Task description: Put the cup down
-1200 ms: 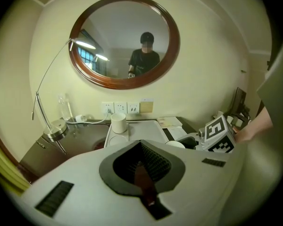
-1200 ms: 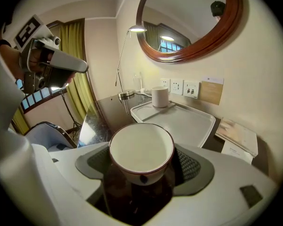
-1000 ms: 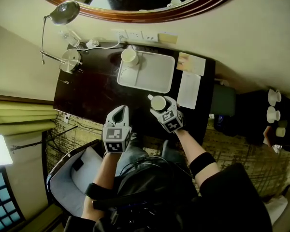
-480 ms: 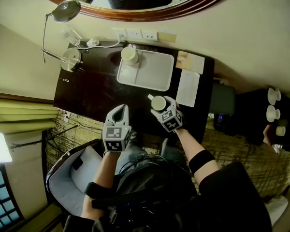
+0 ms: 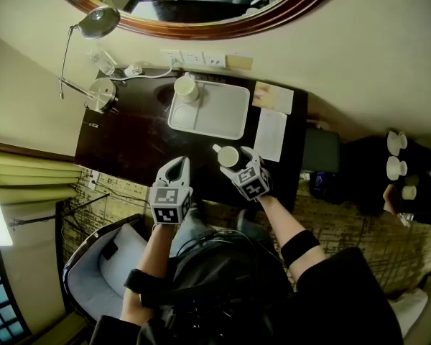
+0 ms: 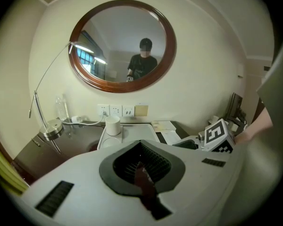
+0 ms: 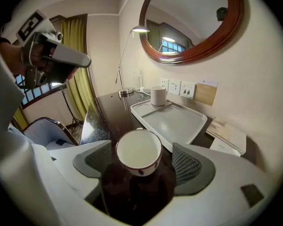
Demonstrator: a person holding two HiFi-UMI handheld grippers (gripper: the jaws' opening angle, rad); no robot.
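Cup (image 7: 138, 152) upright on dark desk (image 5: 129, 139) beneath oval mirror (image 6: 122, 46)

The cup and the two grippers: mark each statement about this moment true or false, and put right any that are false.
1. The cup stands upright on the dark table. True.
2. The right gripper clamps the cup. False: its jaws have just been opening and stand apart, with the cup between them and clear of both pads.
3. The left gripper is shut with nothing in it. True.
4. The white tray is bare. False: a white mug stands in one corner of it.
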